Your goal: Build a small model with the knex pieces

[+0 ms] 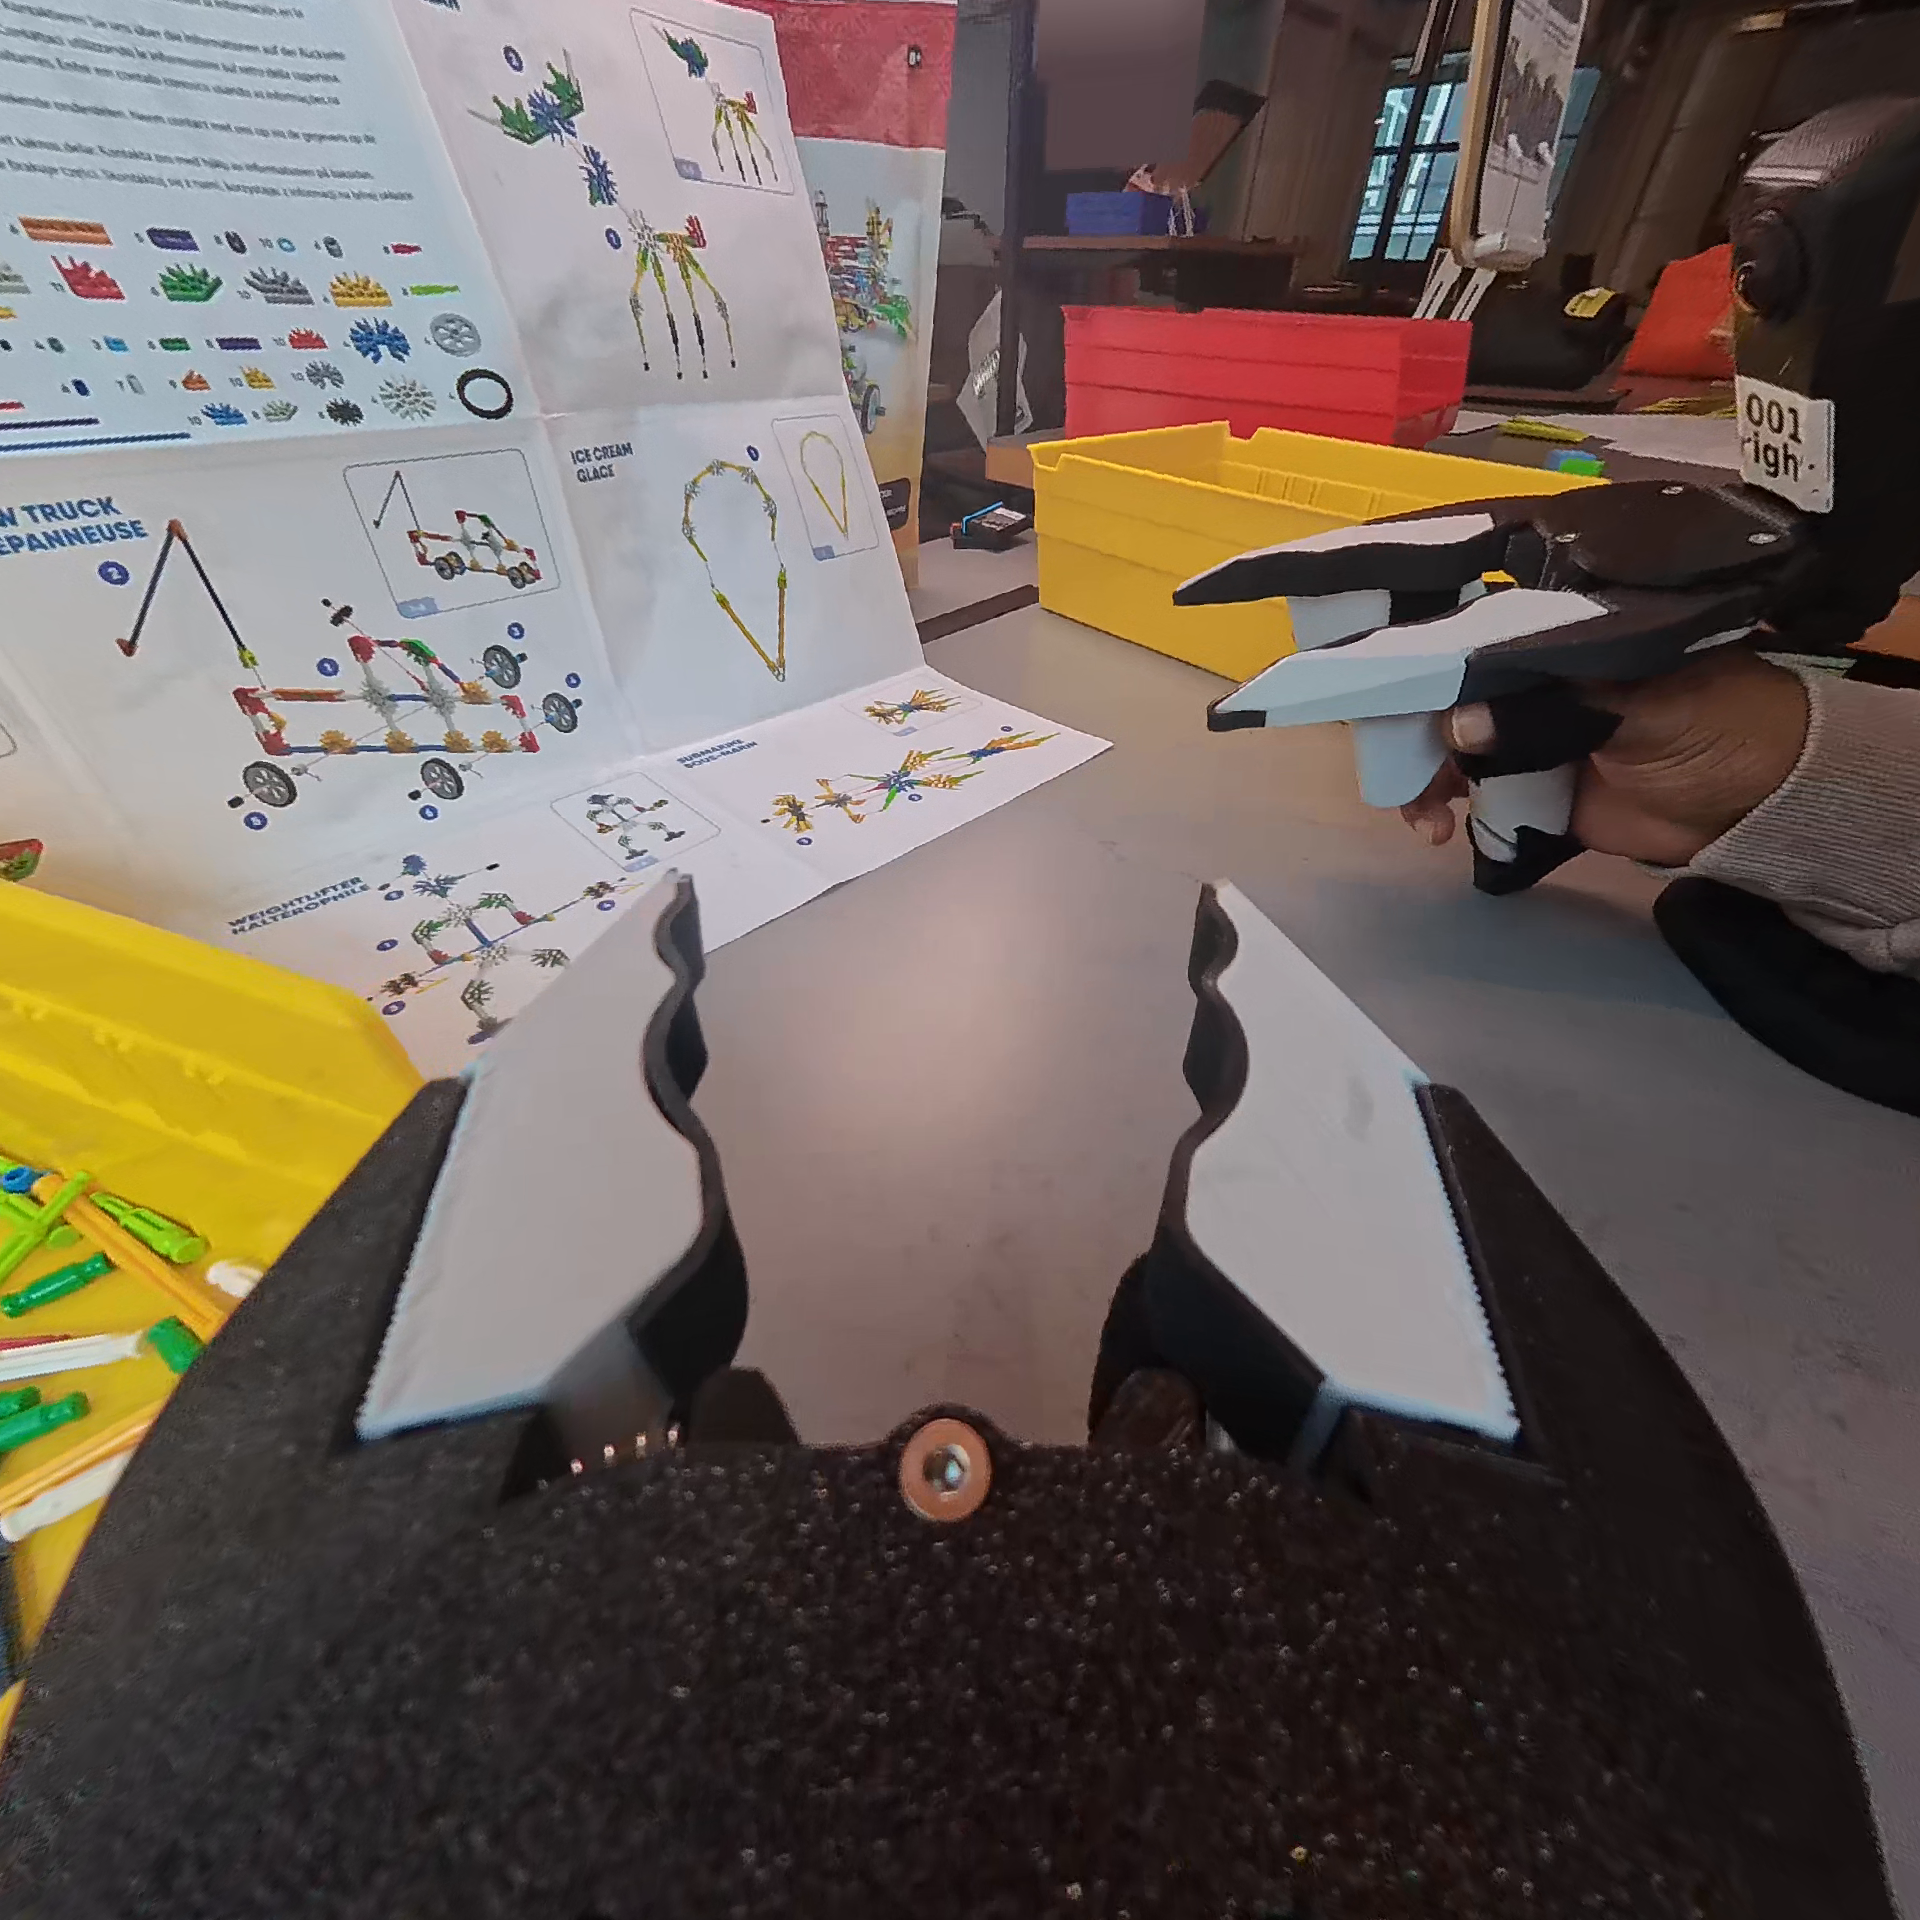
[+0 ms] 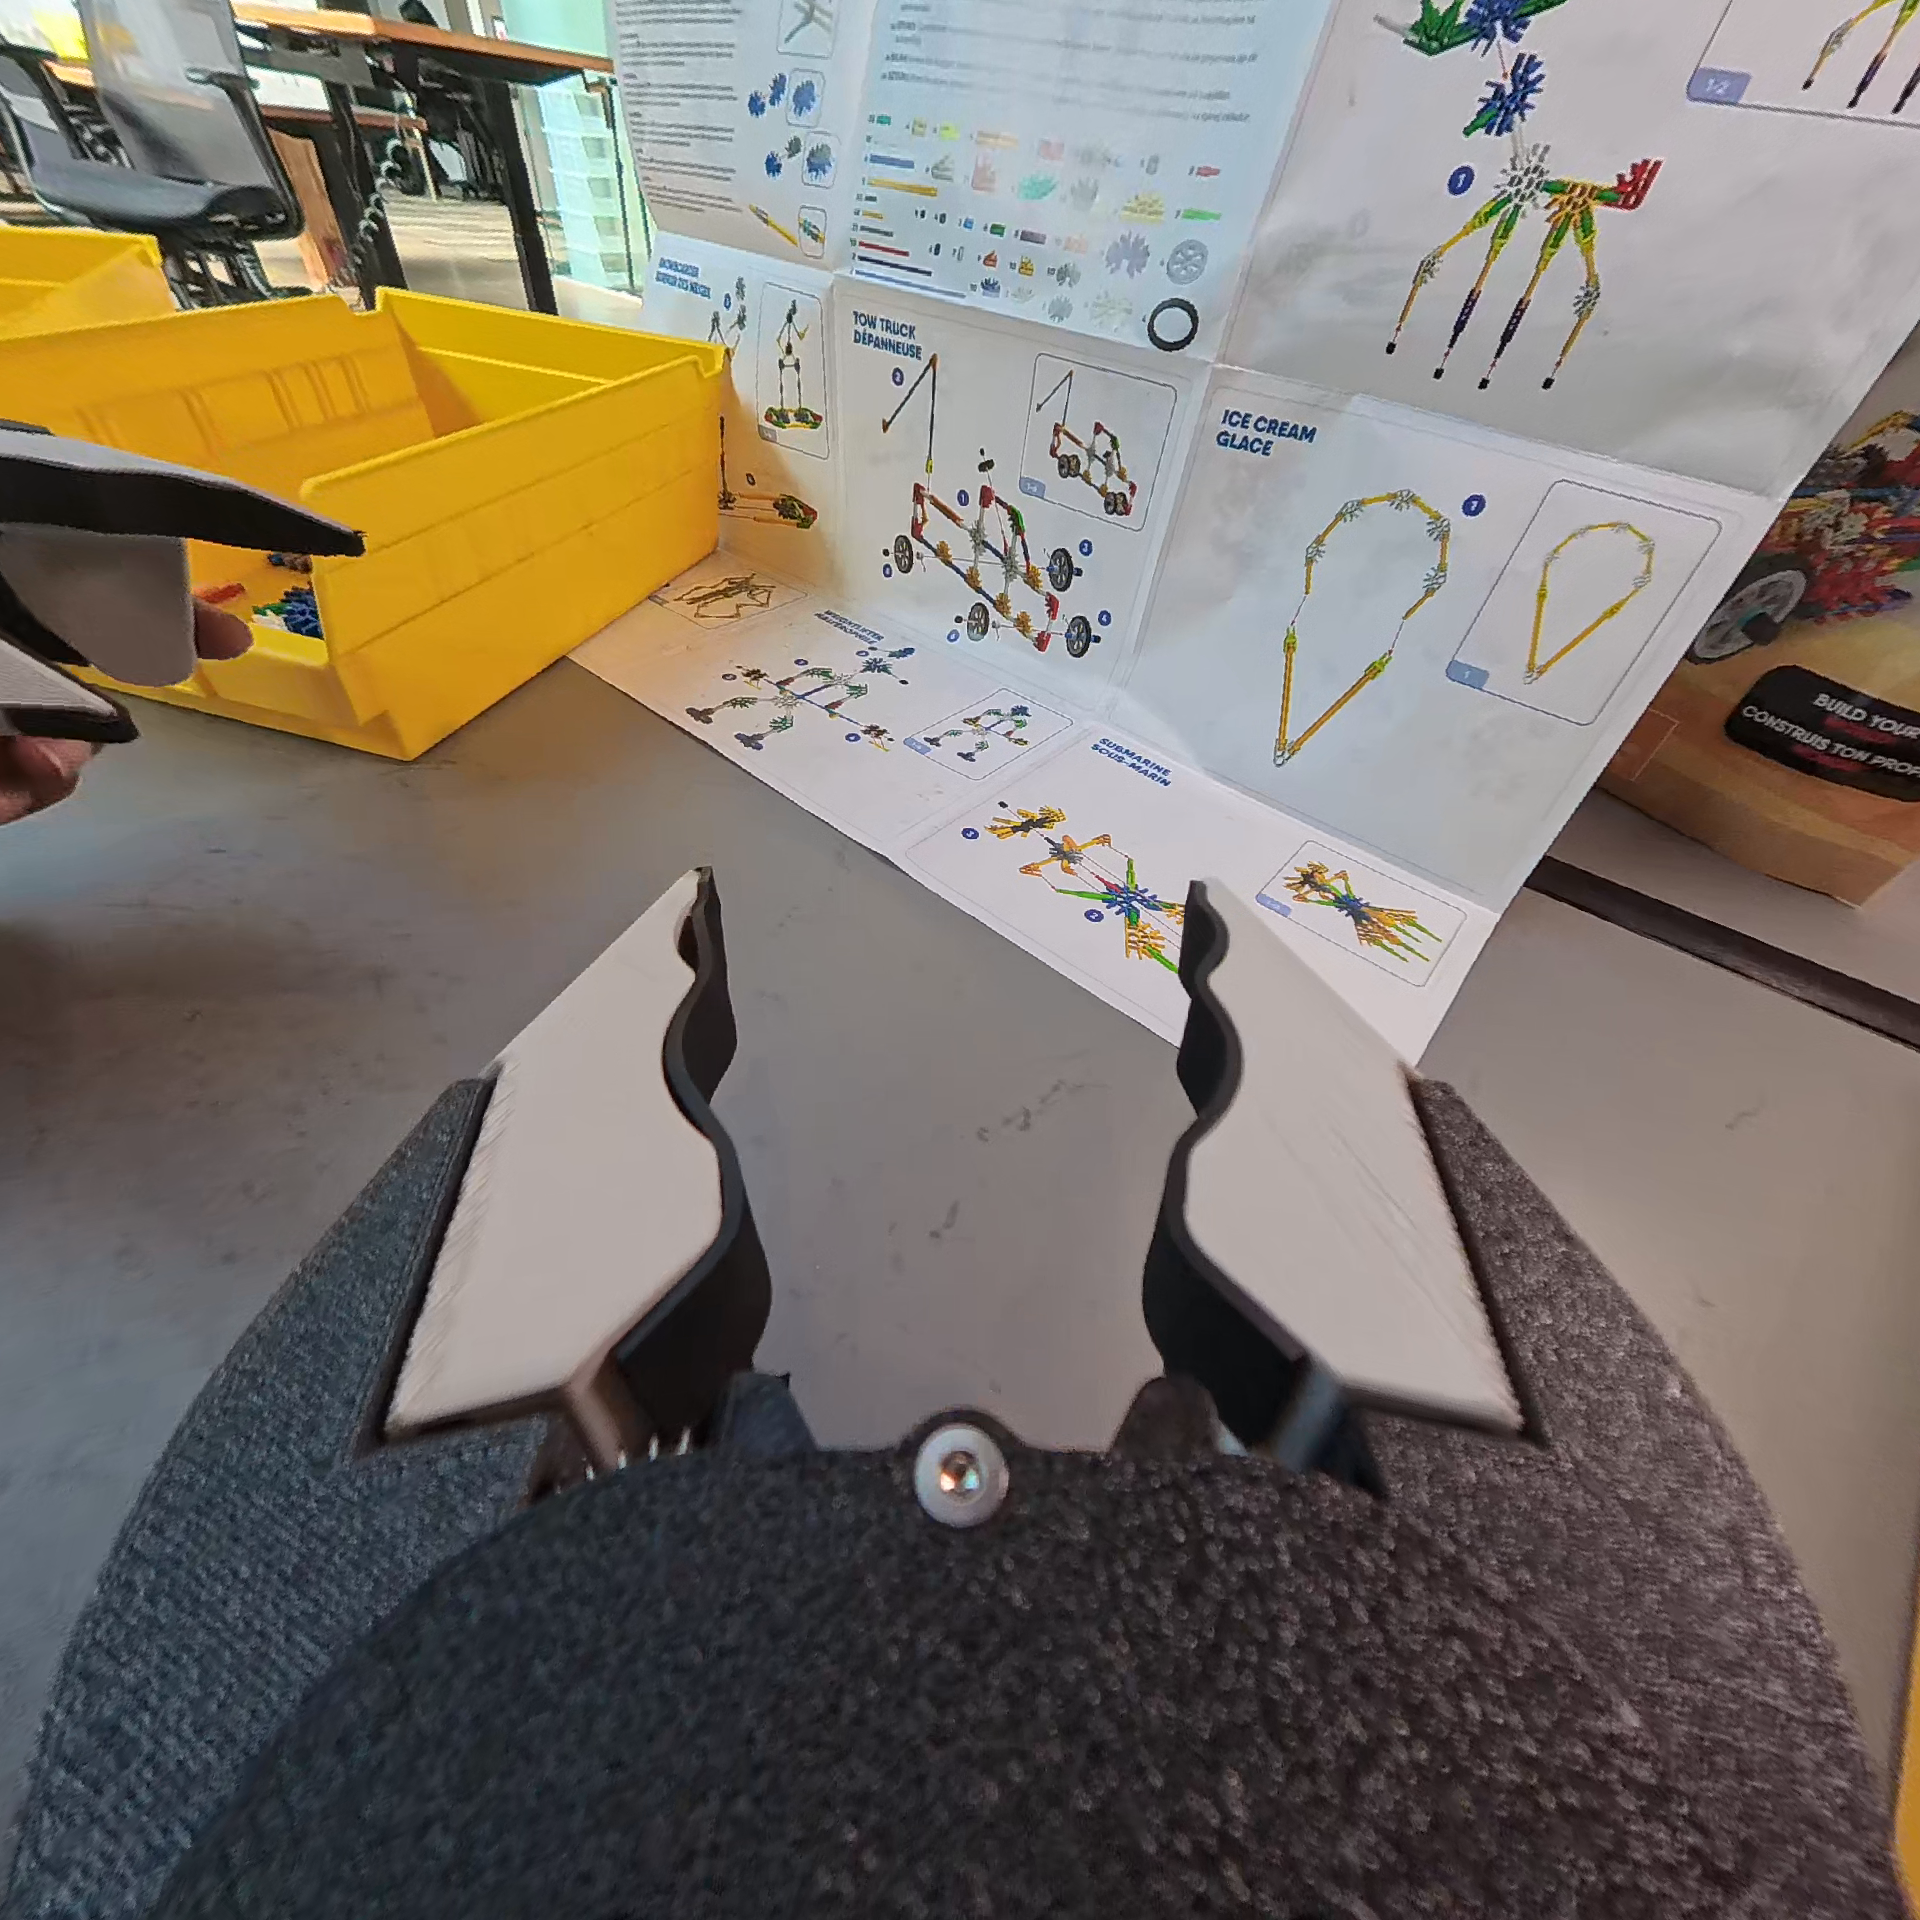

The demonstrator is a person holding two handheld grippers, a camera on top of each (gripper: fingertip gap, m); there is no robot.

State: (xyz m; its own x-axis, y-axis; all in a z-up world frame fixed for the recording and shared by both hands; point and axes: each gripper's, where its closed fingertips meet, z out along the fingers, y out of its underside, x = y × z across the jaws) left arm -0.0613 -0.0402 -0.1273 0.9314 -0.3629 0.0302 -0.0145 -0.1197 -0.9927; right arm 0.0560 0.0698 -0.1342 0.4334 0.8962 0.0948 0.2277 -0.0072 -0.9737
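Note:
My left gripper (image 1: 940, 894) is open and empty, held low over the grey table (image 1: 987, 1091). My right gripper (image 2: 951, 883) is also open and empty over the same table (image 2: 416, 987). A large folded instruction sheet (image 1: 436, 540) with pictures of toy builds stands propped ahead; it also shows in the right wrist view (image 2: 1195, 520). A yellow bin (image 1: 156, 1060) at the left holds green, yellow and white toy rods (image 1: 114, 1247). The right gripper shows in the left wrist view (image 1: 1200, 655), held in a hand (image 1: 1662, 769). The left gripper shows at the left edge of the right wrist view (image 2: 239, 634).
Stacked yellow bins (image 2: 468, 499) sit beside the sheet, with small coloured parts (image 2: 291, 608) inside. Another yellow bin (image 1: 1195, 520) and red bins (image 1: 1247, 364) stand at the far right. A toy kit box (image 2: 1787, 707) stands behind the sheet. Desks and chairs (image 2: 187, 156) lie beyond.

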